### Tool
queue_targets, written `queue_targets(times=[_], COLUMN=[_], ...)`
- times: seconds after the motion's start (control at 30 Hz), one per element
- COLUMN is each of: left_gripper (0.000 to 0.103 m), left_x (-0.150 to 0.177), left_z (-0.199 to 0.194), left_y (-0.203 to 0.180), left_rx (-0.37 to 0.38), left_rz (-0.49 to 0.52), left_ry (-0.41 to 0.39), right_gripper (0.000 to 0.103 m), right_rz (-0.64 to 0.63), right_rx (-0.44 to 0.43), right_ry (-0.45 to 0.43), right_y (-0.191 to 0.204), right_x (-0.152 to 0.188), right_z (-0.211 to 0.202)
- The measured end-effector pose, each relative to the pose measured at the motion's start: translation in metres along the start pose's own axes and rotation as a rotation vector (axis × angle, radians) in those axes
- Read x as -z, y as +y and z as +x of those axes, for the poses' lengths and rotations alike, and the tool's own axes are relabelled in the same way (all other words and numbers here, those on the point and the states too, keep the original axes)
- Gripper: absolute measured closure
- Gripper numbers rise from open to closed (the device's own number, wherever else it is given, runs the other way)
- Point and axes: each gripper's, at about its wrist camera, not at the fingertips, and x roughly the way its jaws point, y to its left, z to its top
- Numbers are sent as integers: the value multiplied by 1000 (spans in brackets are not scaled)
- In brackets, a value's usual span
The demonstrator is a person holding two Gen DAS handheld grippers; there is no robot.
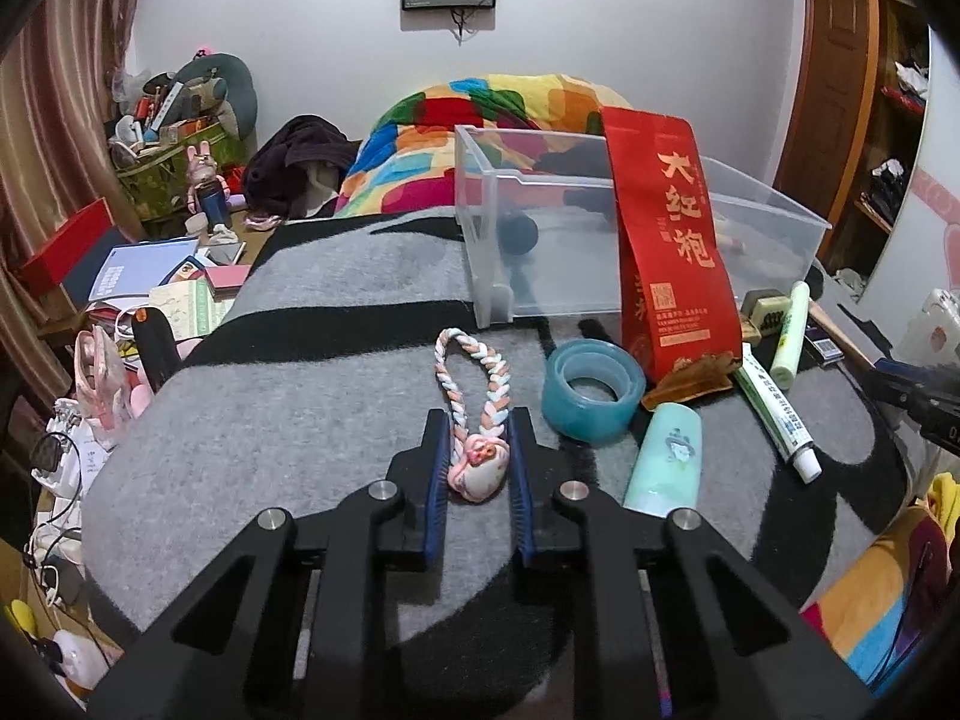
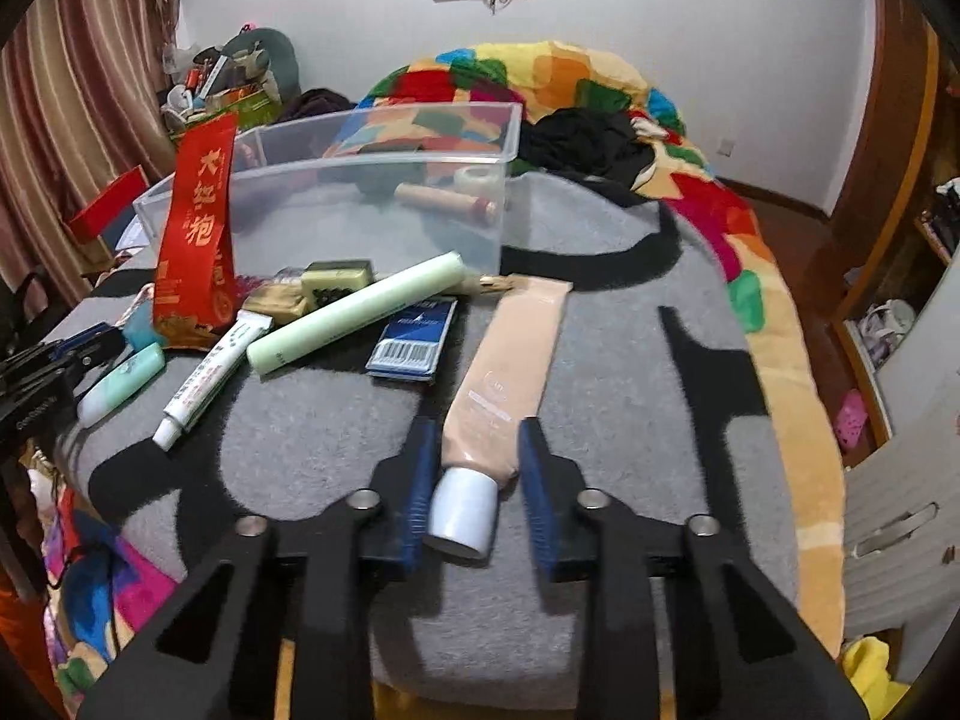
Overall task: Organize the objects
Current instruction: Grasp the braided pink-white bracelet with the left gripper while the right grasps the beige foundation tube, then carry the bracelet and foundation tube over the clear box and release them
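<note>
Now both sets of fingers are clamped: left gripper (image 1: 478,468) squeezes the braided charm (image 1: 477,468), right gripper (image 2: 480,480) pinches the beige tube (image 2: 504,378) near its white cap.

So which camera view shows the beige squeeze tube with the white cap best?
The right wrist view: the beige squeeze tube lies full length, its neck between the right gripper's blue pads. The left wrist view does not show the tube; only that gripper's tip shows at its right edge.
</note>
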Motion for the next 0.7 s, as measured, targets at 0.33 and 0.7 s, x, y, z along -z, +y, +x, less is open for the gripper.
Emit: queue_targets(times=[0.33,0.7], left_gripper=[85,85], left_x=[-12,-48], left_z=[-24,-54], left_y=[17,8], left_rx=[-7,29], left_rz=[-66,-47], left_ry=[-80,-220], right_gripper=[89,89], right_rz=[24,12], right_rx=[34,-16], right_ry=[-82,-220], right_y=[-9,-3], right_x=[-5,-32], right_z=[-23,-54])
